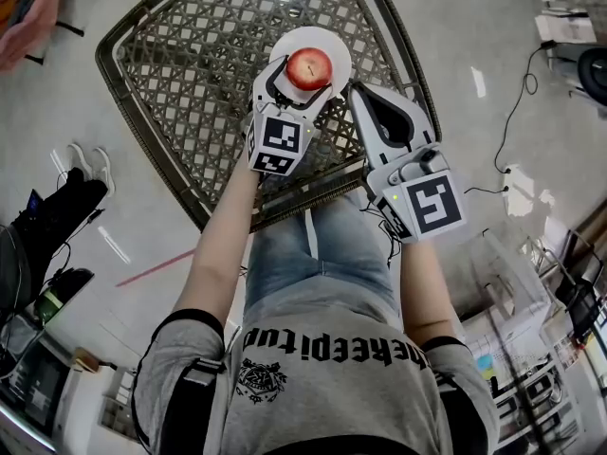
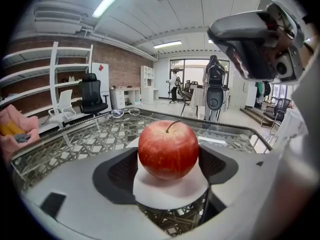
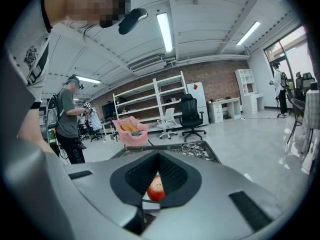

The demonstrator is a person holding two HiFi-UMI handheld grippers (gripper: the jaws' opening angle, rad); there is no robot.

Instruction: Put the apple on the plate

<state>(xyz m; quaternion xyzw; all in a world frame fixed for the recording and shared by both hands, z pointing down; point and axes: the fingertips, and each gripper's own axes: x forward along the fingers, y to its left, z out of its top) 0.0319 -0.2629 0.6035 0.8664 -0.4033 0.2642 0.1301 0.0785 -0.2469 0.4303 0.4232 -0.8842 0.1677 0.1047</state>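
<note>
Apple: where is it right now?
Head view, top centre: the apple sits on the white plate on the woven table, between the jaws of the left gripper.

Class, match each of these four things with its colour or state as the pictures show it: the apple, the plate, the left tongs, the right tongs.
Column A
1. apple
2. plate
3. left tongs
4. right tongs

Column B
a. white, on the woven table
b. shut, holding nothing
c. red, on the plate
d. closed on the apple's two sides

Pairs: 1-c, 2-a, 3-d, 4-b.
</note>
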